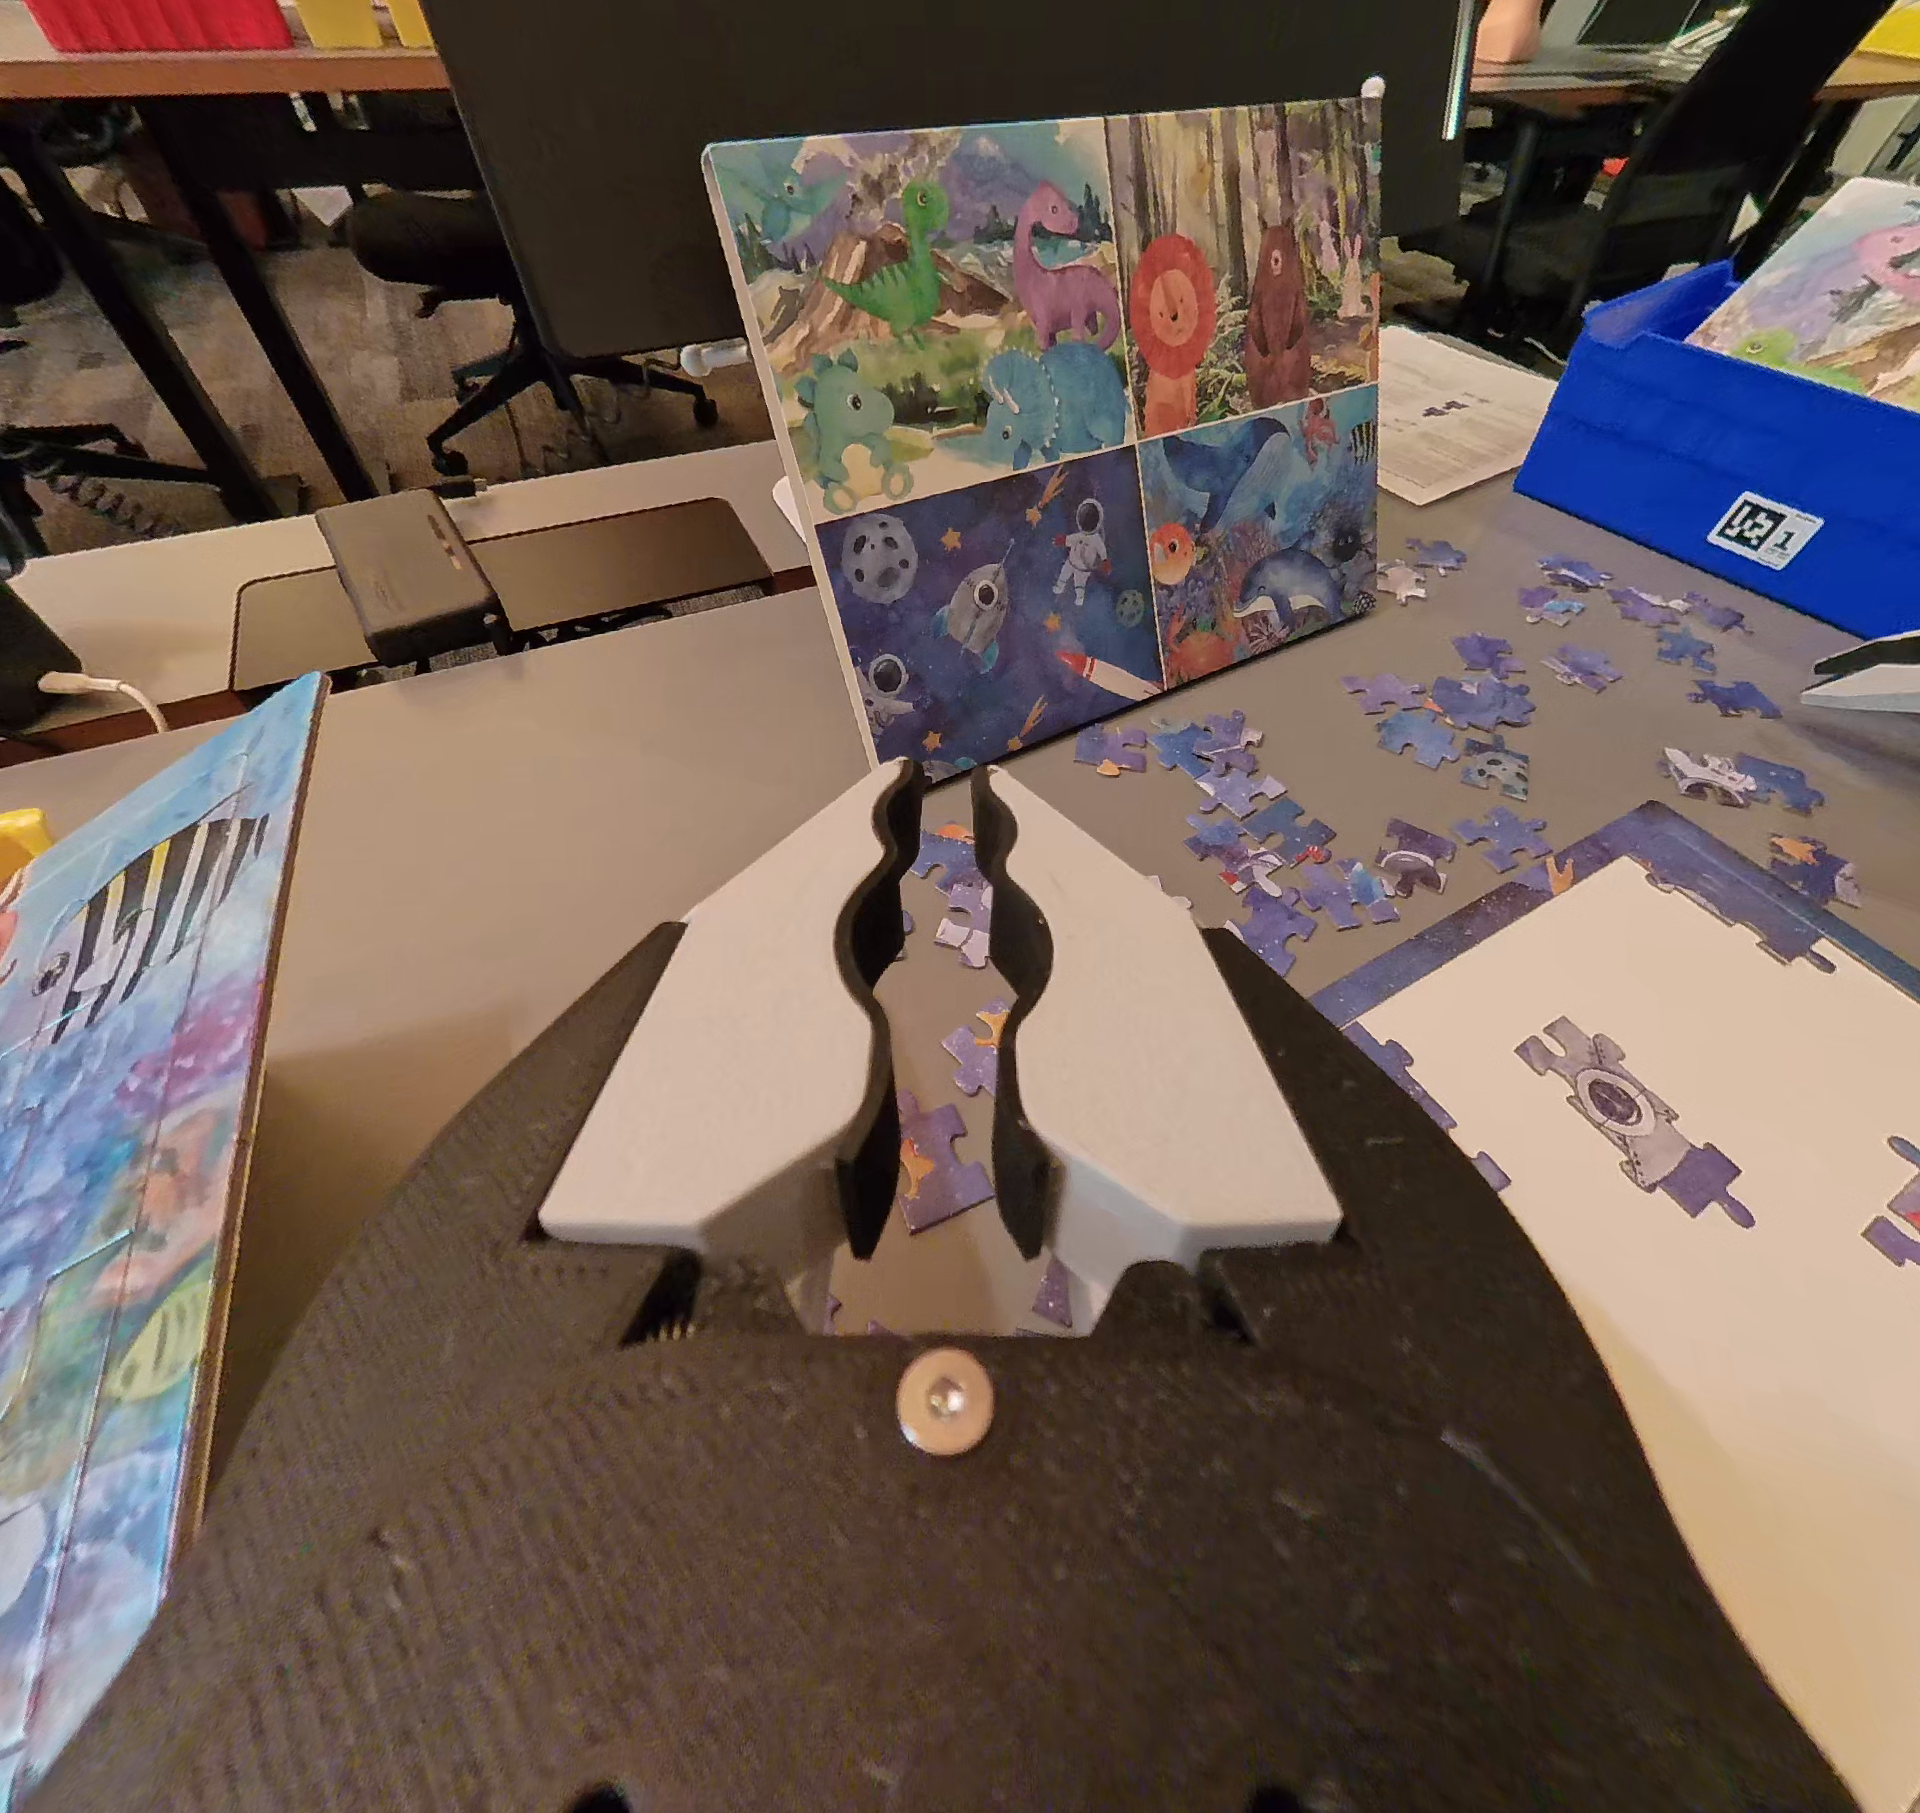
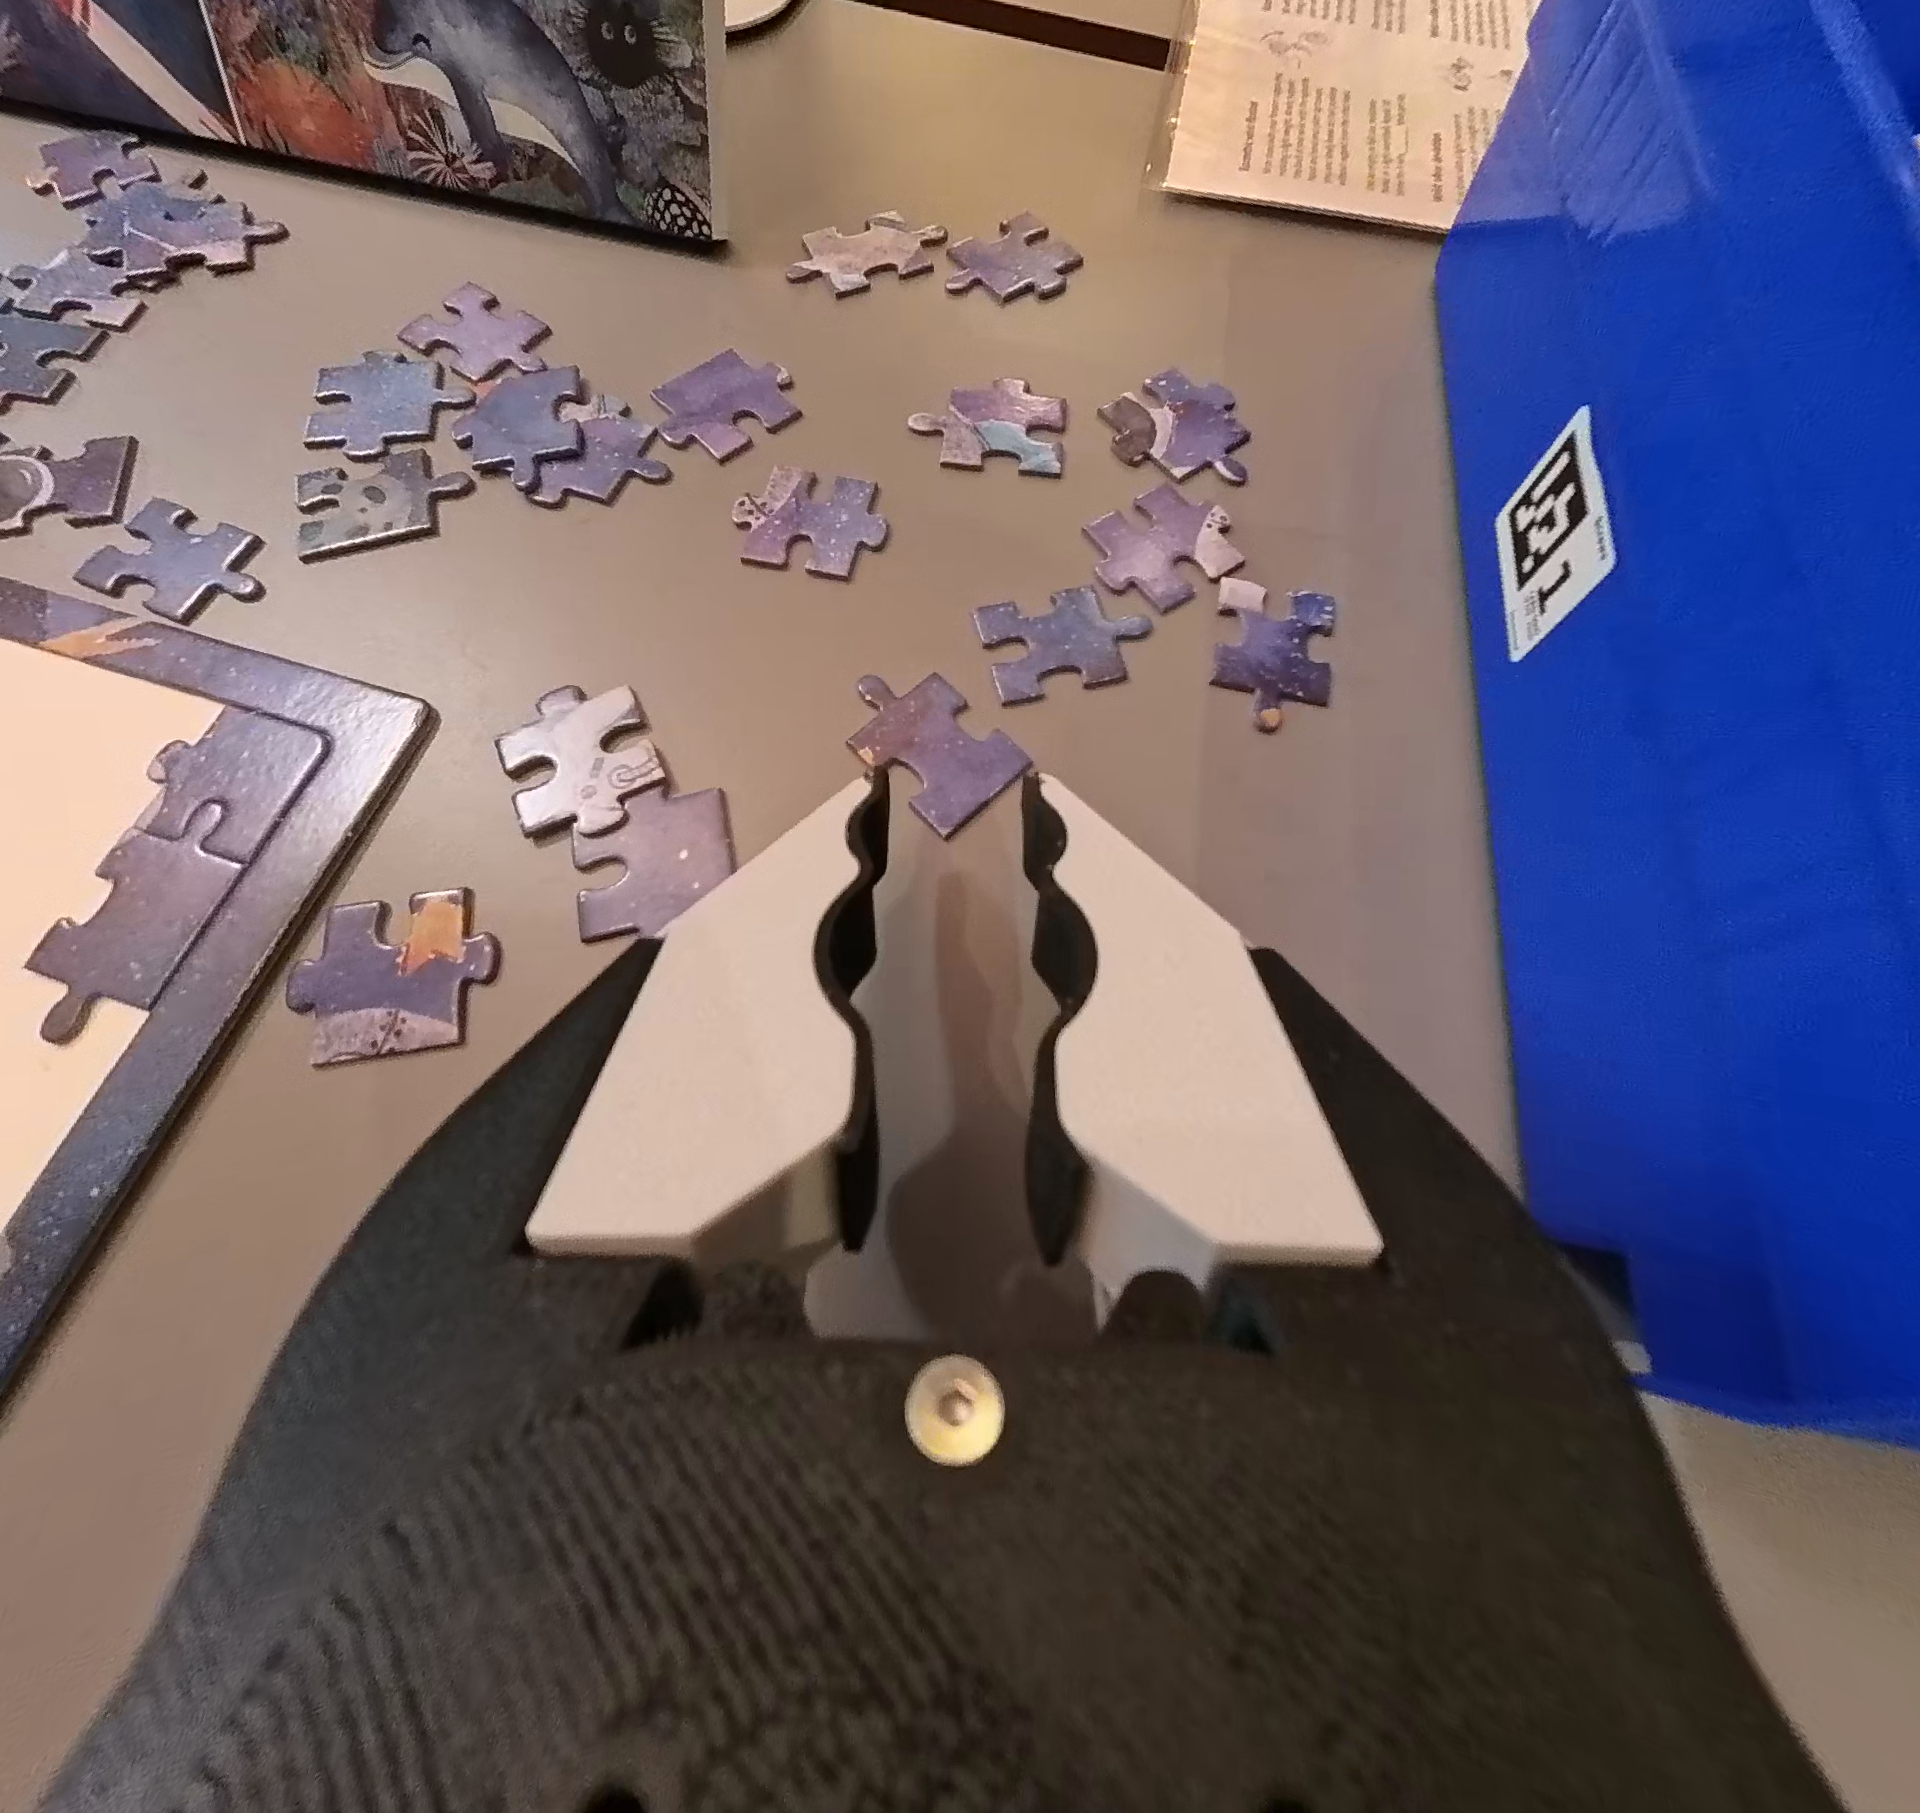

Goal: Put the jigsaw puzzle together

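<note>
Right gripper (image 2: 951, 781) is clamping a purple puzzle piece (image 2: 940, 750) edgewise at its tips, pads seemingly touching both edges, piece sticking out forward above the grey table (image 2: 1351, 828), near the blue bin (image 2: 1714, 828). Left gripper (image 1: 948, 776) is hovering nearly closed, narrow gap, gripping nothing, over loose pieces (image 1: 1351, 890) before the upright picture board (image 1: 1049, 413).

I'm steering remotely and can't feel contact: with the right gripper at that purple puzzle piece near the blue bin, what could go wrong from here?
1. The right gripper meets the purple piece only at its tips; the grip looks marginal, so the piece may twist or drop.
2. The blue bin stands close on the right; a swing that way could hit it.
3. The left gripper hovers over loose pieces and could scatter them.
</note>
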A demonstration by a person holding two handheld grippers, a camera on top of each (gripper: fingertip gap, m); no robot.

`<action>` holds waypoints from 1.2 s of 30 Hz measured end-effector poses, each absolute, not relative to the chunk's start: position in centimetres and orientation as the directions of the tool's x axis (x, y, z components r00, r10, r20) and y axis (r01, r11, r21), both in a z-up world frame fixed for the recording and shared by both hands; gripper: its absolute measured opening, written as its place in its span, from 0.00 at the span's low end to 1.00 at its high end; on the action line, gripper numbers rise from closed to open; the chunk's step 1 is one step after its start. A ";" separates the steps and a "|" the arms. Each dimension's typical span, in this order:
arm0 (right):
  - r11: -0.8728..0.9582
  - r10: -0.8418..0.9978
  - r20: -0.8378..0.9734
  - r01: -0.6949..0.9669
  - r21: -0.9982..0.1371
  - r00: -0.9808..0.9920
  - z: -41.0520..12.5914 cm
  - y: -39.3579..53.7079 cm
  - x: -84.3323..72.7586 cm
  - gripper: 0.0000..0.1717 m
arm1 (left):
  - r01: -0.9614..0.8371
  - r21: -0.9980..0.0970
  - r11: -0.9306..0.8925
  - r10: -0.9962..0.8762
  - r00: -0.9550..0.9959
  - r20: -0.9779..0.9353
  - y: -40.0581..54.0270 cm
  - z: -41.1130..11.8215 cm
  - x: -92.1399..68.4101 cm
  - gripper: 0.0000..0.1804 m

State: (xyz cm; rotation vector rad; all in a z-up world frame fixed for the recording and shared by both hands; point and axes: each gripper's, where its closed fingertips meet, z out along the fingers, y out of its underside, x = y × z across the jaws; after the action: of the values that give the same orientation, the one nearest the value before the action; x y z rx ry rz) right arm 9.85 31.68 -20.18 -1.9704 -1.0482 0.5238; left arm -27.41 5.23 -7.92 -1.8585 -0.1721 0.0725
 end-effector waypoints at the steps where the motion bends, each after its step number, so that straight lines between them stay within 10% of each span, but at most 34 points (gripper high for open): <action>1: -0.314 0.824 0.018 0.482 -0.818 0.566 -20.2 31.7 9.8 0.14 | 0.082 -0.956 -0.282 0.153 0.987 0.039 5.2 -7.9 -27.4 0.04; 36: -0.312 0.824 0.020 0.483 -0.819 0.566 -20.2 31.7 9.9 0.14 | 0.069 -0.943 -0.327 0.097 0.994 0.039 5.7 -8.5 -26.0 0.08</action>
State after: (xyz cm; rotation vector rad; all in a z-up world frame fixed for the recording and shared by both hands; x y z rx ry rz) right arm 9.86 31.67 -20.18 -1.9693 -1.0495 0.5206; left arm -26.00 5.65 -8.51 -1.9051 -0.1198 0.0284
